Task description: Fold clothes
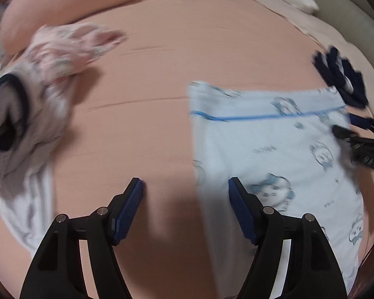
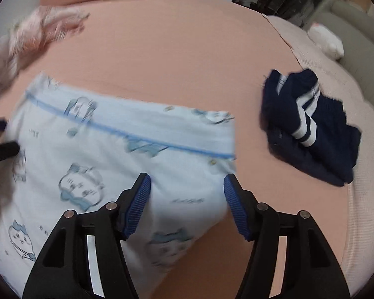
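Note:
A light blue garment point(image 1: 274, 144) printed with cartoon animals and a blue stripe lies flat on the pink bed sheet point(image 1: 162, 74). My left gripper point(image 1: 185, 184) stands open over the garment's left edge, one finger above the sheet and the other above the fabric. My right gripper point(image 2: 187, 179) is open over the same garment point(image 2: 99, 149) near its right edge; fabric lies between the jaws and I see no pinch. Each gripper shows at the rim of the other's view: the right gripper point(image 1: 346, 125) and the left gripper point(image 2: 5, 135). Both views are blurred.
A crumpled pile of pink and white clothes point(image 1: 49, 62) lies at the left. A navy garment with white stripes point(image 2: 311, 129) sits right of the blue one. A pink pillow point(image 1: 62, 5) and a white plush point(image 2: 326, 42) lie at the far edge.

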